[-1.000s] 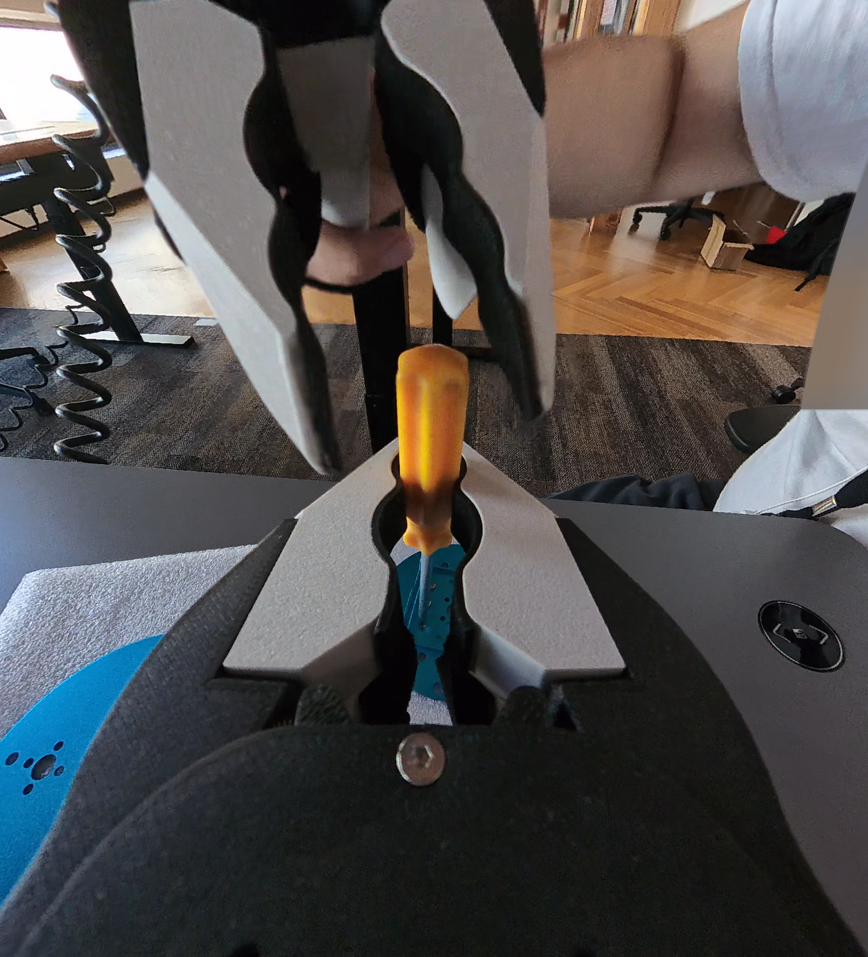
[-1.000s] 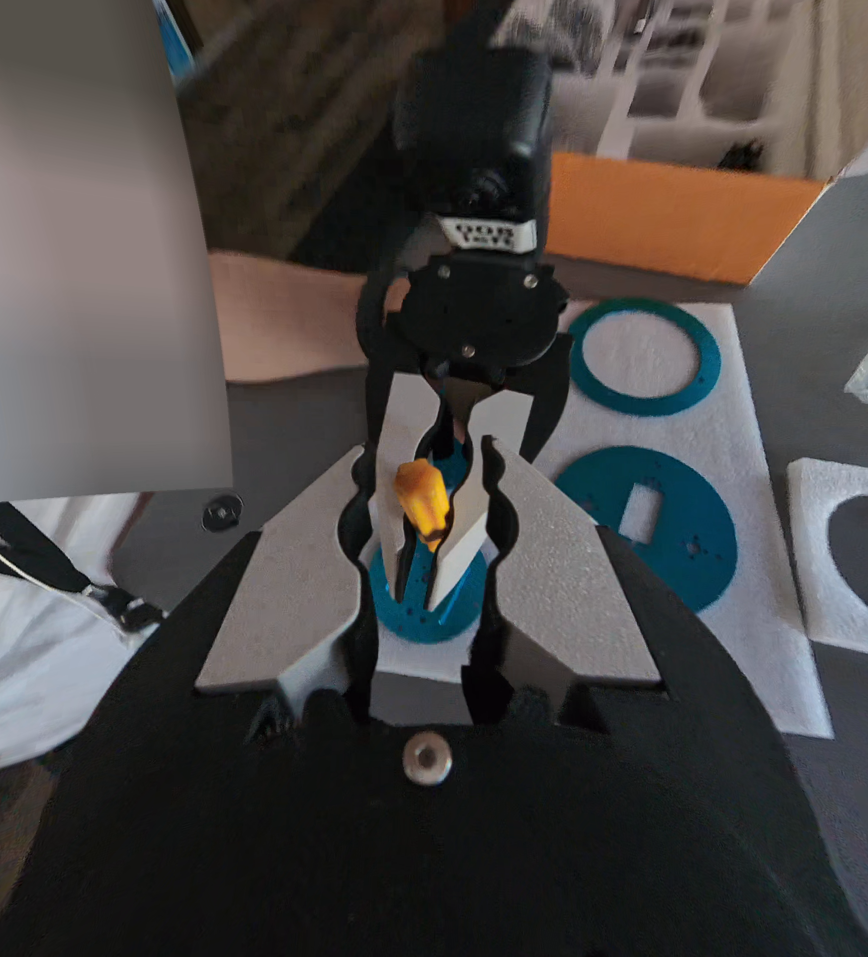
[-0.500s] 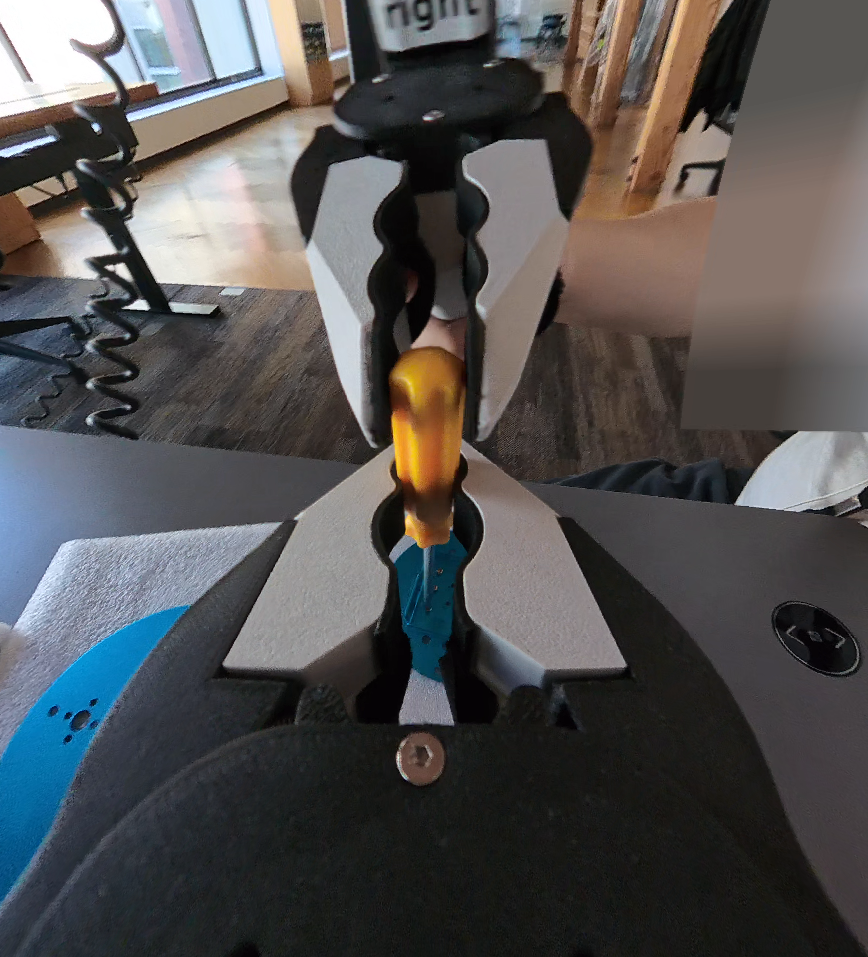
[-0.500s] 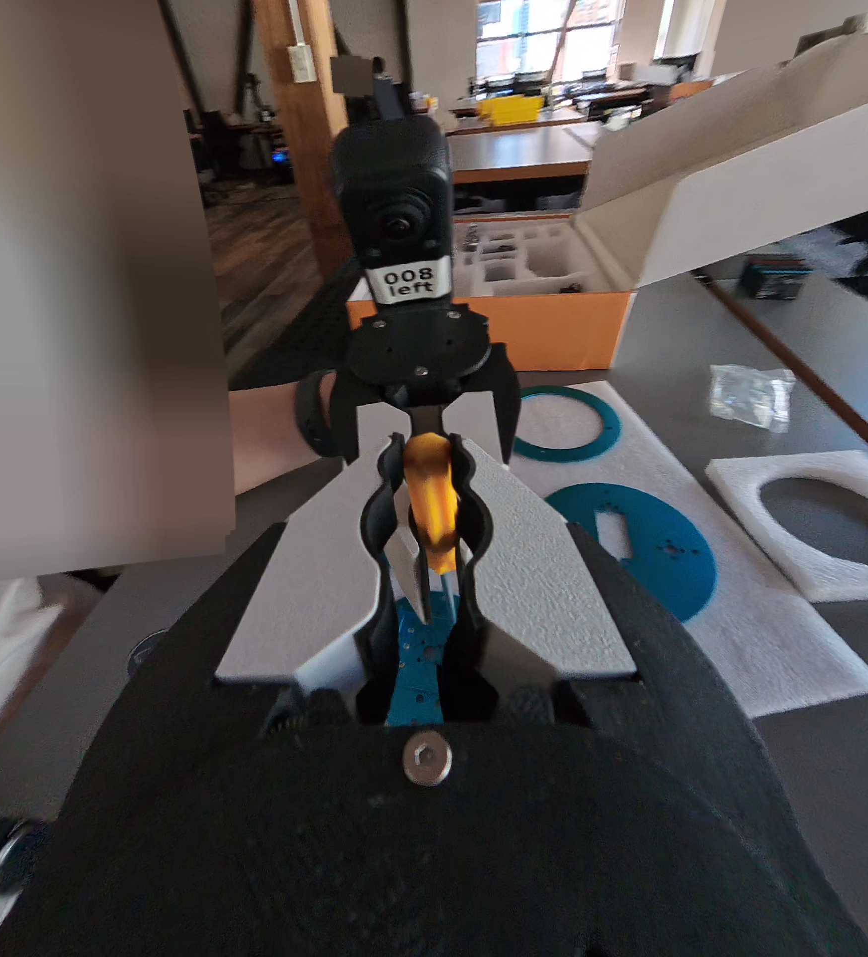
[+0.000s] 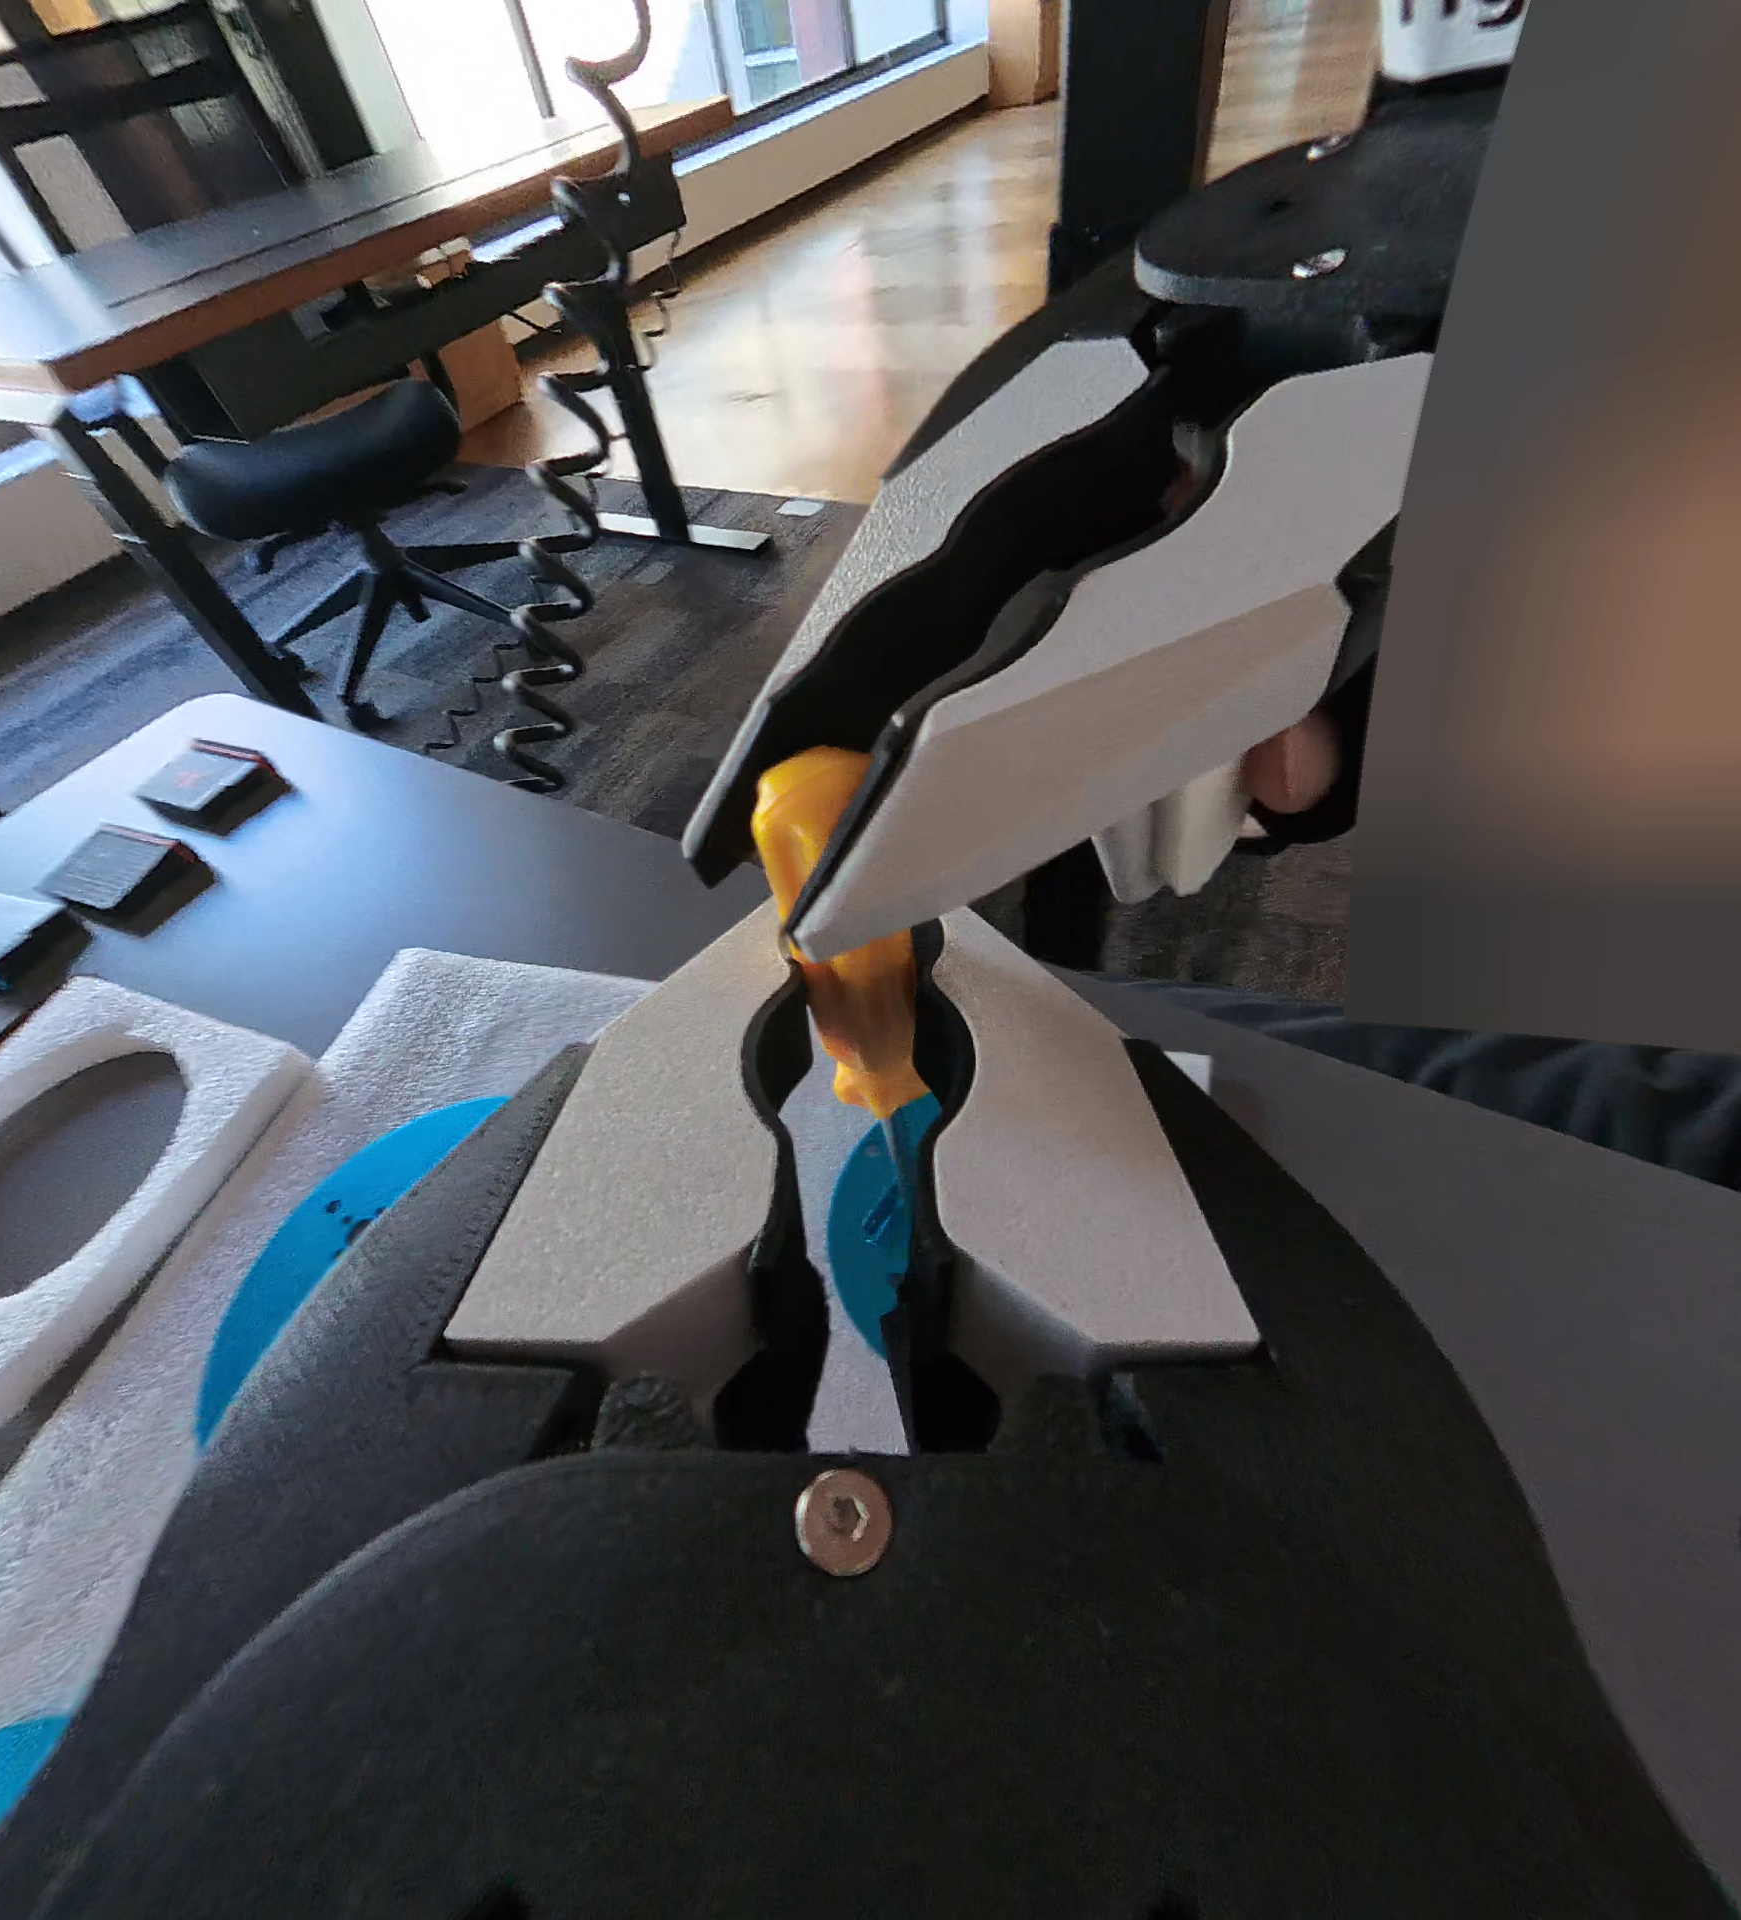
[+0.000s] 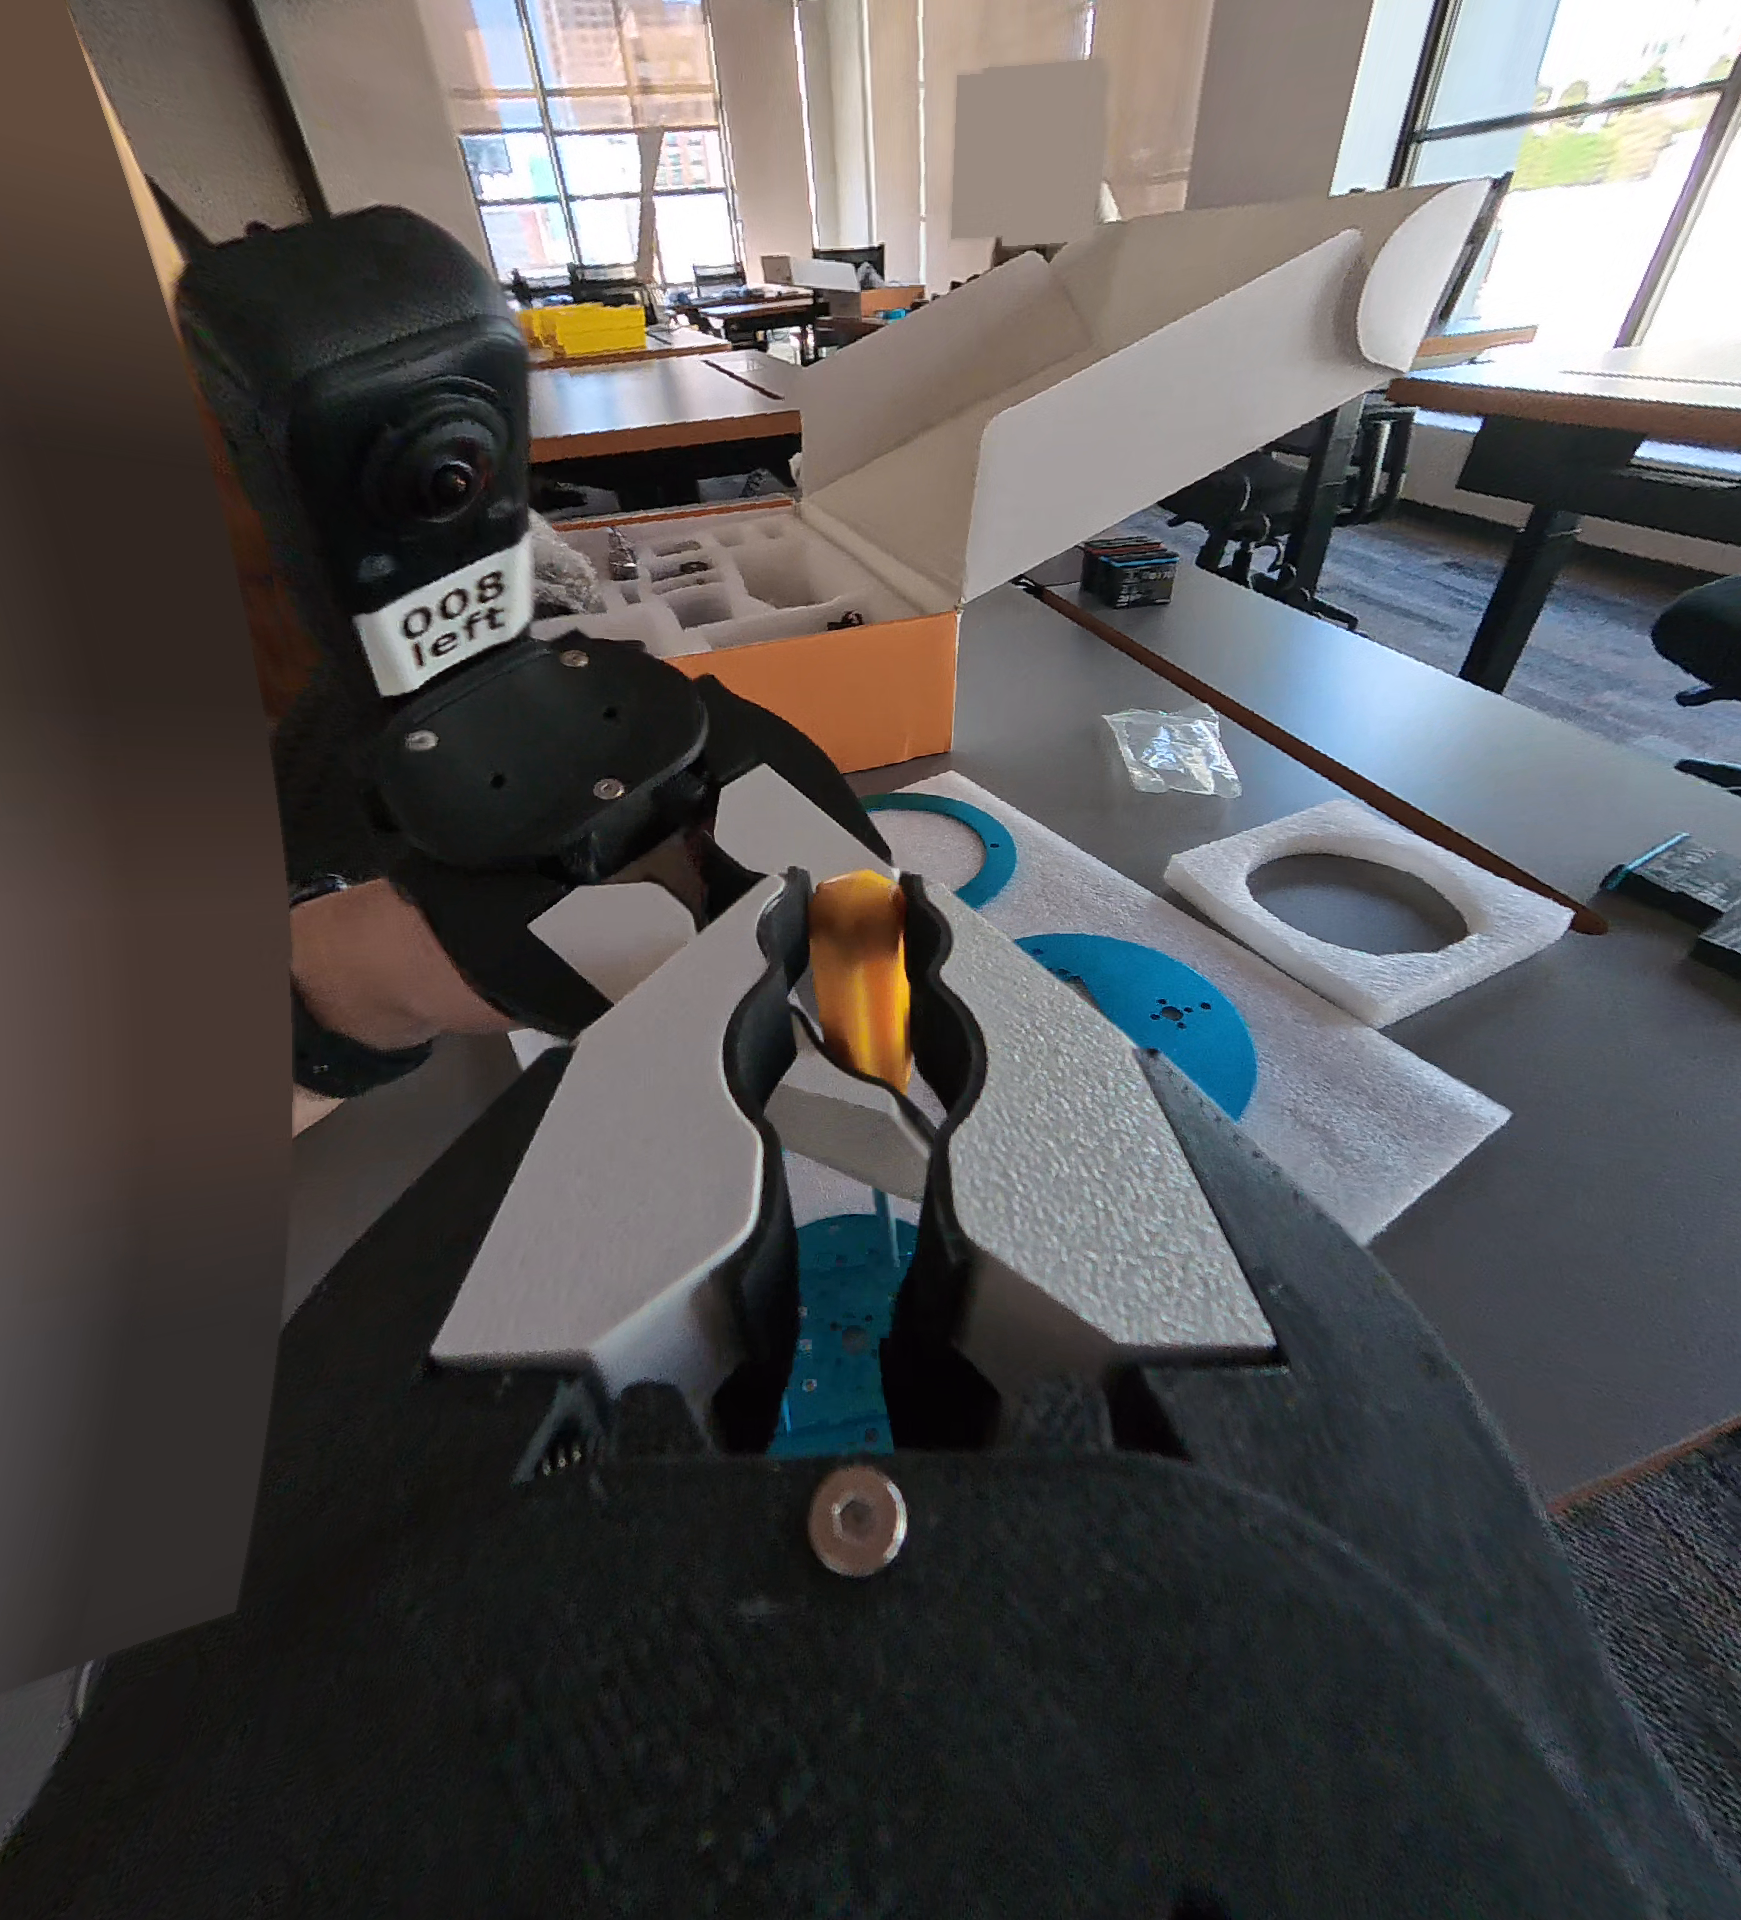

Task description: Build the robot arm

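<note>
An orange-handled screwdriver (image 5: 861,1023) is held by both grippers above a blue perforated plate (image 5: 871,1195). My left gripper (image 5: 861,940) is shut on the lower part of the handle, with the thin shaft running down toward the plate. My right gripper (image 6: 850,899) is shut on the upper end of the handle (image 6: 861,982). In the left wrist view it comes in from the upper right (image 5: 757,883). The blue plate also shows below the right gripper's fingers (image 6: 840,1314). The screwdriver's tip is hidden.
A white foam sheet (image 6: 1313,1122) on the dark table carries a blue disc (image 6: 1146,1018) and a blue ring (image 6: 949,831). Nearby are a foam frame with a hole (image 6: 1365,914), an open orange box (image 6: 824,675), a plastic bag (image 6: 1172,748) and small black boxes (image 6: 1739,904). Across from one pair of fingers to the other is roughly 6 cm.
My right gripper came down from above the handle and closed on its upper end. Both grippers then swung round together and the screwdriver now leans.
</note>
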Action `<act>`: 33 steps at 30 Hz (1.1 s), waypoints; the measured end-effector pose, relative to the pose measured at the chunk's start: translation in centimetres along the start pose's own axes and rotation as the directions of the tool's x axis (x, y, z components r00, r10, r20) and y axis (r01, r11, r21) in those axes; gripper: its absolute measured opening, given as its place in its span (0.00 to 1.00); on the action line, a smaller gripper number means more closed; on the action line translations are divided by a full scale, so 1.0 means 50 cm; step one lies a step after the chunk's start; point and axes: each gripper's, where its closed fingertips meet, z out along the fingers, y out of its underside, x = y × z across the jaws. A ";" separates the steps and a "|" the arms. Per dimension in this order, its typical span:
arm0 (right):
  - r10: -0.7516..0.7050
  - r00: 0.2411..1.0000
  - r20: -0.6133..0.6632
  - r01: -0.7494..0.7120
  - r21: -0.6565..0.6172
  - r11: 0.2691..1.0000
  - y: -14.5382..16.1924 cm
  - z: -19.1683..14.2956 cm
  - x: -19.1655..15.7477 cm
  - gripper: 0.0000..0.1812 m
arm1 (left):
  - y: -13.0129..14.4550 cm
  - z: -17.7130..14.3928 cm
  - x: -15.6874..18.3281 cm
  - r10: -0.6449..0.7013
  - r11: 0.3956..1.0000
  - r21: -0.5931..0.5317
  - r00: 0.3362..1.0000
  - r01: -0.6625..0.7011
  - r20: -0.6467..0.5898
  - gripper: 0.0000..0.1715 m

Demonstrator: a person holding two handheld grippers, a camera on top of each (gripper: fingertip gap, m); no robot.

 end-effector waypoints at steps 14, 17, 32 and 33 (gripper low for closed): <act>-0.077 0.966 0.248 0.096 -0.064 0.993 0.020 0.008 -0.015 0.09 | -0.007 -0.002 0.024 -0.085 0.992 0.068 0.971 0.102 -0.224 0.07; 0.005 0.997 0.082 -0.002 -0.038 0.999 0.018 0.009 0.007 0.10 | -0.003 0.000 0.007 -0.042 0.998 0.038 0.998 0.044 -0.046 0.14; -0.137 0.960 0.243 0.152 -0.042 0.988 0.020 0.012 -0.023 0.10 | -0.001 -0.011 0.026 -0.081 0.994 0.045 0.964 0.095 -0.252 0.09; -0.118 0.971 0.207 0.131 -0.053 0.990 0.020 0.015 -0.019 0.10 | 0.000 -0.010 0.022 -0.091 0.994 0.035 0.967 0.102 -0.236 0.09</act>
